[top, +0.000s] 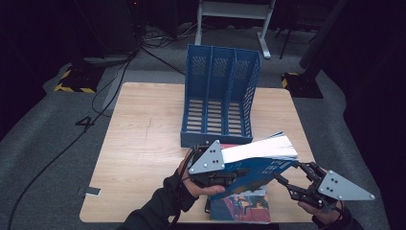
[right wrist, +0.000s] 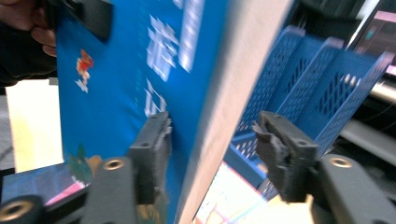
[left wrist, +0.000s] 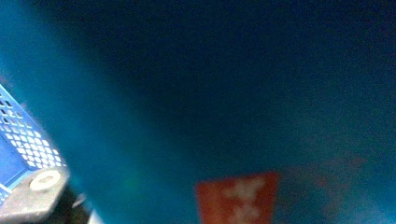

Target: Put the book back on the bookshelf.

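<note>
**Blue book lifted off the table beside the file rack**

A thick blue book [top: 258,160] hangs tilted above the near edge of the wooden table [top: 143,143], its white page edges turned up and toward the blue file rack [top: 220,96]. The rack stands upright near the middle of the table, with three slots open toward the person, and the raised book sits just in front of its lower right corner.

The left gripper [top: 225,175] has the book by its left end. In the high view its jaws close around the cover below the grey three-cornered plate, and in the right gripper view a dark jaw presses on the blue cover next to the person's fingers, so this gripper is pinching the book. Its own camera looks straight onto a blurred blue cover [left wrist: 210,93] with a red patch, and a corner of the rack shows at the left edge.

The right gripper [right wrist: 210,154] is at the book's right end with its jaws spread. The book's edge stands between them: the left jaw lies against or just beside the blue cover, while the right jaw is clearly apart from the pale page edges, so there is no squeeze on the book.

A second book [top: 242,206] with a colourful cover lies flat on the table under the lifted one, close to the near edge.
</note>
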{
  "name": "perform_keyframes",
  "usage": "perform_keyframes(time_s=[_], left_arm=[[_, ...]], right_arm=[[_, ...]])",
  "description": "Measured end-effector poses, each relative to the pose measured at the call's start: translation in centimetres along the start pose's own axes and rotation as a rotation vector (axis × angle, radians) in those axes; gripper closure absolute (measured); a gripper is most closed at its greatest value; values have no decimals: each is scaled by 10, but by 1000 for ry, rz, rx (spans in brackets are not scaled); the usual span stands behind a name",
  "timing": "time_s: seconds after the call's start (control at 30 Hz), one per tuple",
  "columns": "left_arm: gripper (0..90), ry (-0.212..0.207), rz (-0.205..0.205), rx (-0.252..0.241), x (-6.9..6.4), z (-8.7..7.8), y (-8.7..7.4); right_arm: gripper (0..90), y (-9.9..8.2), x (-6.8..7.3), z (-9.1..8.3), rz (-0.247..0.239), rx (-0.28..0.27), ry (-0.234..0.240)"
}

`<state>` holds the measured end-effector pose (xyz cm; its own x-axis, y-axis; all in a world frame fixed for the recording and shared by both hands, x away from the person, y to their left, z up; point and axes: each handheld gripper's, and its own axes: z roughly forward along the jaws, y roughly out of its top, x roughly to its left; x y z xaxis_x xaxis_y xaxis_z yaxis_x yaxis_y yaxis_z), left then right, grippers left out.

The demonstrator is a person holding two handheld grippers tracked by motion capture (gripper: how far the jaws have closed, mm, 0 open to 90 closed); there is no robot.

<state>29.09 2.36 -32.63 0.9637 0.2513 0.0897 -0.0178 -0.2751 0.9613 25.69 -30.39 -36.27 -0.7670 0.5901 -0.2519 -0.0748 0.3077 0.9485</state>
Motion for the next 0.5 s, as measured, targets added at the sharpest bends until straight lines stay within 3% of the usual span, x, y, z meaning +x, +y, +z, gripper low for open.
perform_keyframes(time_s=[0.1, 0.13, 0.17, 0.23, 0.5], left_arm=[[587, -6, -2, -1, 1, 1, 0], [588, -9, -7, -6, 3, 1, 0], [589, -9, -7, -6, 3, 1, 0], [590, -22, 13, -7, 8, 3, 0], [592, -30, 59, -9, 19, 13, 4]], right_arm=[[378, -5, -4, 4, 13, 32, 2], [346, -12, -8, 12, 39, 58, 33], [346, -12, -8, 12, 39, 58, 33], [306, -19, -10, 24, 63, 101, 74], [339, -21, -11, 39, 75, 103, 97]])
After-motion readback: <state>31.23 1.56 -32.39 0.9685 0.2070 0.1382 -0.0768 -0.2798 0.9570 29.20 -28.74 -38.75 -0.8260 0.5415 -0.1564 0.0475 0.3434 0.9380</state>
